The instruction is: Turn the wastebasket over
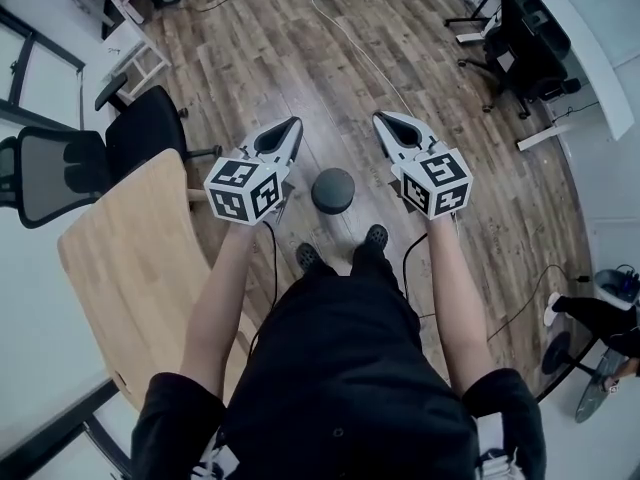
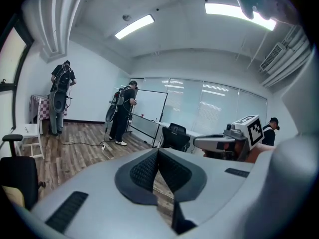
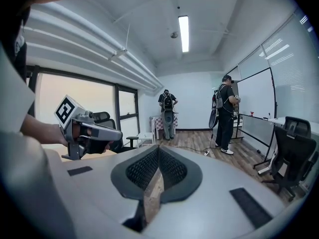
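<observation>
A dark round wastebasket (image 1: 332, 190) stands on the wooden floor just ahead of the person's shoes. It lies below and between the two grippers, and neither touches it. My left gripper (image 1: 295, 123) is held up in the air to its left, jaws shut with nothing in them. Level with it on the right, my right gripper (image 1: 380, 118) is also shut and empty. In the left gripper view the pads of the left gripper (image 2: 158, 151) meet, and the right gripper (image 2: 224, 142) shows beside it. The right gripper view shows the right gripper (image 3: 158, 148) closed, with the left gripper (image 3: 89, 131) alongside.
A light wooden table (image 1: 130, 268) stands at the left with black office chairs (image 1: 140, 133) behind it. A white cable (image 1: 360, 48) runs across the floor ahead. Another black chair (image 1: 530, 48) and a desk are at the far right. People (image 2: 122, 113) stand by a whiteboard far off.
</observation>
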Demonstrator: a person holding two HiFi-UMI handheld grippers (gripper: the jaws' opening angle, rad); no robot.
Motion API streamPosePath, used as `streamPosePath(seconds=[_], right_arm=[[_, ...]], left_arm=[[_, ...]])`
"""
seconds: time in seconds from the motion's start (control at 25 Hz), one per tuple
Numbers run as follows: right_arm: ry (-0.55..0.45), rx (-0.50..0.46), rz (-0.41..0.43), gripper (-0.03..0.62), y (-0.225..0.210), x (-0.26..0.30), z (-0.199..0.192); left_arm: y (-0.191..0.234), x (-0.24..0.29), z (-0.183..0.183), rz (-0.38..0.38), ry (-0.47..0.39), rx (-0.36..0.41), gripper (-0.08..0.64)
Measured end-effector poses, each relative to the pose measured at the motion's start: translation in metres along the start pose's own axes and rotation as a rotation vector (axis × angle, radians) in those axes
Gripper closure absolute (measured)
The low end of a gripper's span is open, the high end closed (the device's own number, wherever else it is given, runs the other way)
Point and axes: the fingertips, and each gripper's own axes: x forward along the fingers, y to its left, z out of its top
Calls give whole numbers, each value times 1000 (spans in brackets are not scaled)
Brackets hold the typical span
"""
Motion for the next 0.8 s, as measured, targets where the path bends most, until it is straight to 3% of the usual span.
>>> streamPosePath(seconds=[0.8], right_arm=[[-12,-13,14,560,12,-4,7]], left_arm=[[-8,-1,5,-40,4,43,541]])
